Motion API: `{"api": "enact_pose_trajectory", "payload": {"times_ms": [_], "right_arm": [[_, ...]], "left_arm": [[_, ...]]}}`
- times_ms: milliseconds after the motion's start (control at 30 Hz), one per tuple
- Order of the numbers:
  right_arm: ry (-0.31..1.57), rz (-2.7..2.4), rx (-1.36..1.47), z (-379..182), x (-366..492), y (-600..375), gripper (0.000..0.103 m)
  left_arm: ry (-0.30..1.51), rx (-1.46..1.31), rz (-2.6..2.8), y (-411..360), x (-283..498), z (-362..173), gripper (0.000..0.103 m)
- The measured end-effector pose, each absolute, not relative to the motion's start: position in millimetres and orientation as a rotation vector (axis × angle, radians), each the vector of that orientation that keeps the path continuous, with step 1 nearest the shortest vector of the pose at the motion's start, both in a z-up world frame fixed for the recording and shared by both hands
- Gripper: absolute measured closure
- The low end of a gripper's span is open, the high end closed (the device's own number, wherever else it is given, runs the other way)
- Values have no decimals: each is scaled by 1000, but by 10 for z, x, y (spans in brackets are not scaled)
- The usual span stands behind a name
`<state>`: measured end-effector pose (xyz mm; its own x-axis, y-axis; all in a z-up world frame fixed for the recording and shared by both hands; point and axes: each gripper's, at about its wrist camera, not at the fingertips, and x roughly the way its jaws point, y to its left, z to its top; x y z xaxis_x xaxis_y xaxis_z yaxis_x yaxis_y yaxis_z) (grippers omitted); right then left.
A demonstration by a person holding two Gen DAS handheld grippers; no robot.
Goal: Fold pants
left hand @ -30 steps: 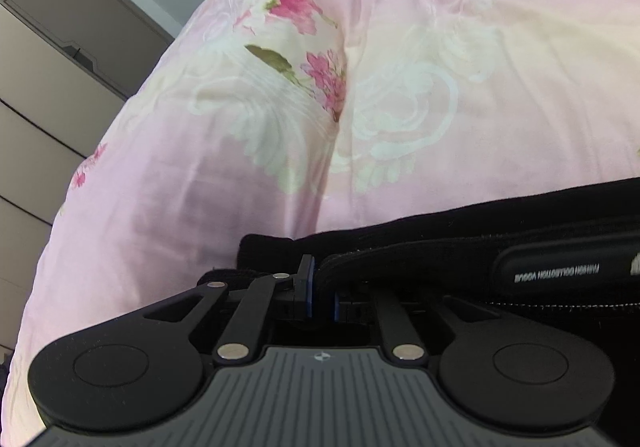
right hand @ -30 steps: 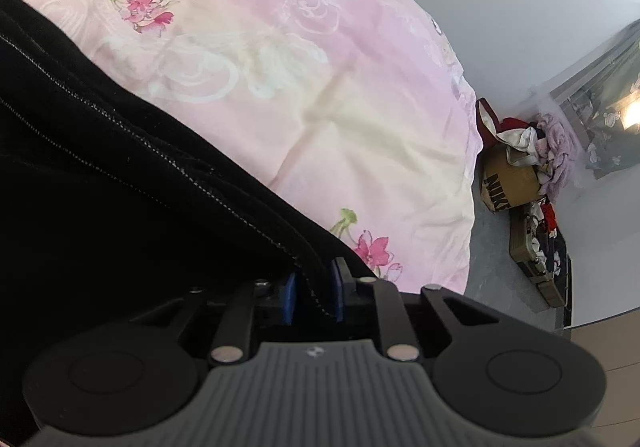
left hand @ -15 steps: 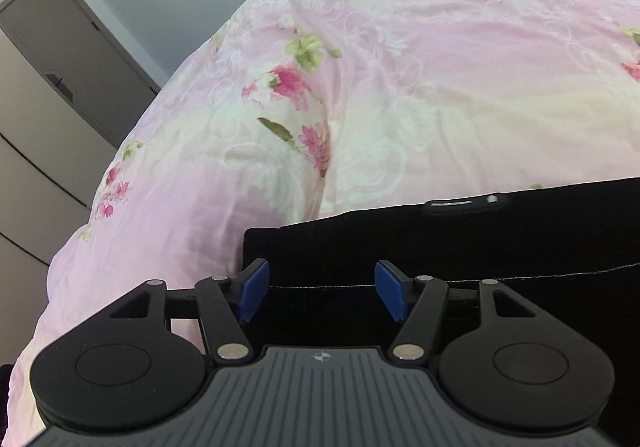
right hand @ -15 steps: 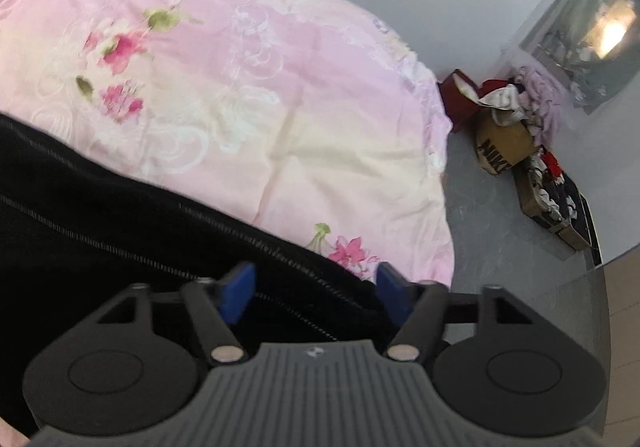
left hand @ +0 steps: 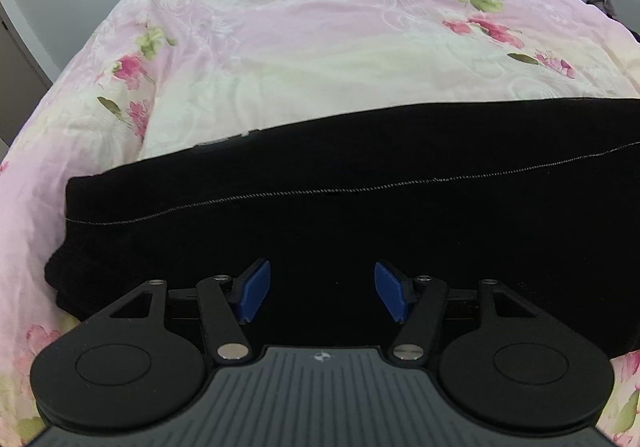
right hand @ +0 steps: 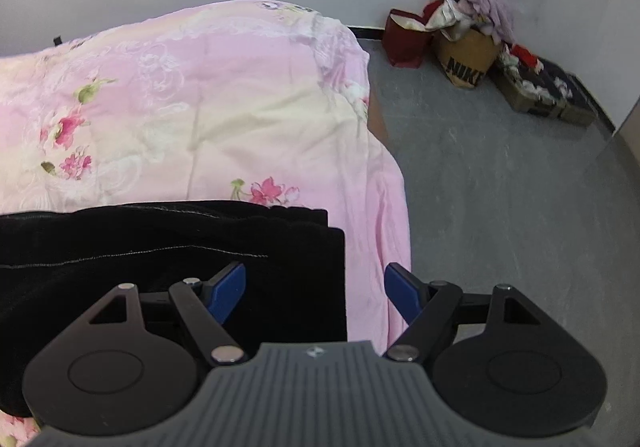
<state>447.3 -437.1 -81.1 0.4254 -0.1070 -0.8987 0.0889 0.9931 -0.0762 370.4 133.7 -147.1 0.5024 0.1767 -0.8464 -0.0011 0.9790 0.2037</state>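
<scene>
Lying flat across the near part of the bed, the black pants [left hand: 360, 215] form a broad folded band on the pink floral quilt [left hand: 320, 59]. A pale line of stitching runs along the fabric from the left end toward the right edge of the left wrist view. The left claw [left hand: 322, 295] hangs over the near portion of the pants with its blue pads [left hand: 254, 291] spread wide apart and nothing between them. In the right wrist view the pants [right hand: 160, 243] end in a squared, layered edge just short of the quilt's [right hand: 224, 107] right side, where the quilt drapes down toward the grey floor [right hand: 500, 175]. The right claw [right hand: 316, 293] is likewise spread apart and empty; its left pad [right hand: 226, 289] sits over the black fabric, while its right pad [right hand: 402, 295] lies over the quilt's hanging edge and floor. Whether either claw touches the cloth cannot be told. In the far corner of the room stand a red bag [right hand: 404, 43], a brown Nike bag [right hand: 466, 55] and a heap of clothes [right hand: 480, 3] against the wall.
</scene>
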Motion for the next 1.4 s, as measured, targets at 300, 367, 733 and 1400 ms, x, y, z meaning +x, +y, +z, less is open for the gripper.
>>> {"api": "enact_pose_trajectory", "payload": {"times_ms": [300,367,733,1400], "right_arm": [[1048,-90,-15,-1075,4889,-4359,66],[1095,-117,-71,-1271,5022,-4354,66],[1102,-137,-187,-1127,4871,-4291,44],[1012,20,-297,-650,3279,-3228,31]], "left_arm": [[1108,152,188,1332,3798,-1806,39],[1115,132,203,1363,3822,-1858,38],[1011,163,324,1337,3585,-1703,32],[850,-73,2,855,1839,-1188,34]]}}
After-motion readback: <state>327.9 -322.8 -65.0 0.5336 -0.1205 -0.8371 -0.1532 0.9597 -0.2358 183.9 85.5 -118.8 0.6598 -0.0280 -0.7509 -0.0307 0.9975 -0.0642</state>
